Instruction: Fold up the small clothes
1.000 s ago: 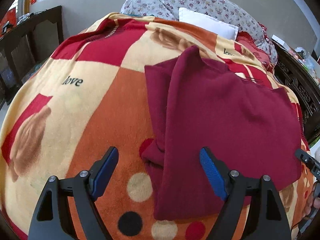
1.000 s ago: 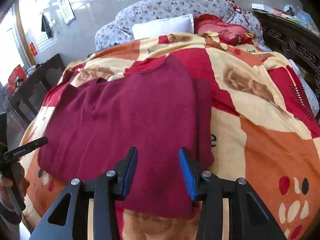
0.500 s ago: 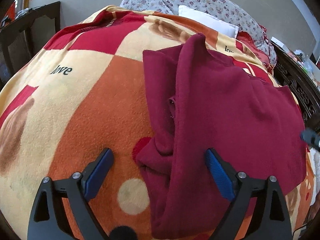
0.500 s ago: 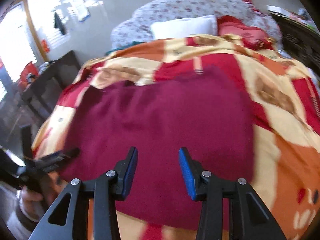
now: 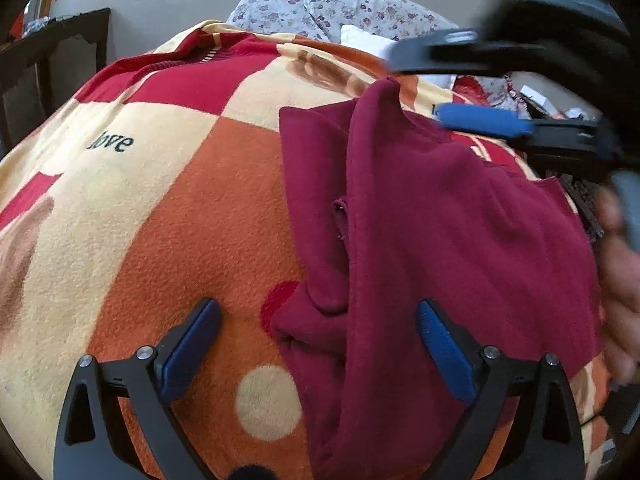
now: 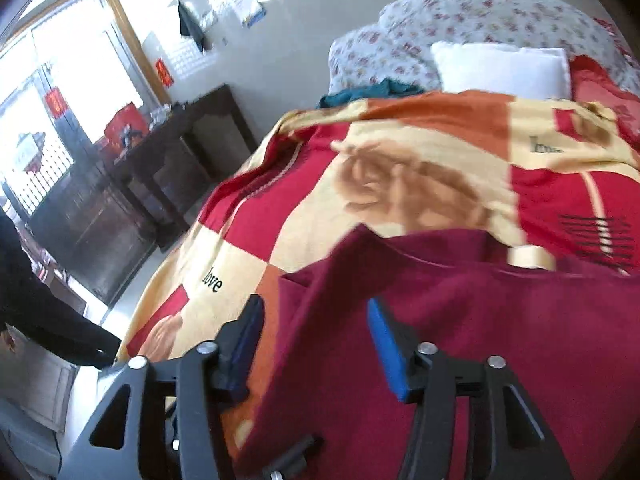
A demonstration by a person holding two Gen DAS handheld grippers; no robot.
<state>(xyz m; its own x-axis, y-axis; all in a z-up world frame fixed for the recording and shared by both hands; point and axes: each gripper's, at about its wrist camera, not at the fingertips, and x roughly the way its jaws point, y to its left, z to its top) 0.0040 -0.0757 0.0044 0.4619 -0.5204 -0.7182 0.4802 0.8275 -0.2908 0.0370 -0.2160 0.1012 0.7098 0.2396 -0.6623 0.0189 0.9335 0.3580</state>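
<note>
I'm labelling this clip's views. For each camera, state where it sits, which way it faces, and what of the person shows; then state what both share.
Left wrist: on the left gripper, looking forward and down past its open jaws at the maroon garment on the patterned blanket; the right gripper and a hand show at right.
Right wrist: on the right gripper, facing the garment's far left corner; a dark sleeve shows at left.
Shared: garment, blanket, white pillow, dark cabinet.

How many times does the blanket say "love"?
2 readable: one "love" left of the maroon garment, another near the white pillow. The garment may hide more.
</note>
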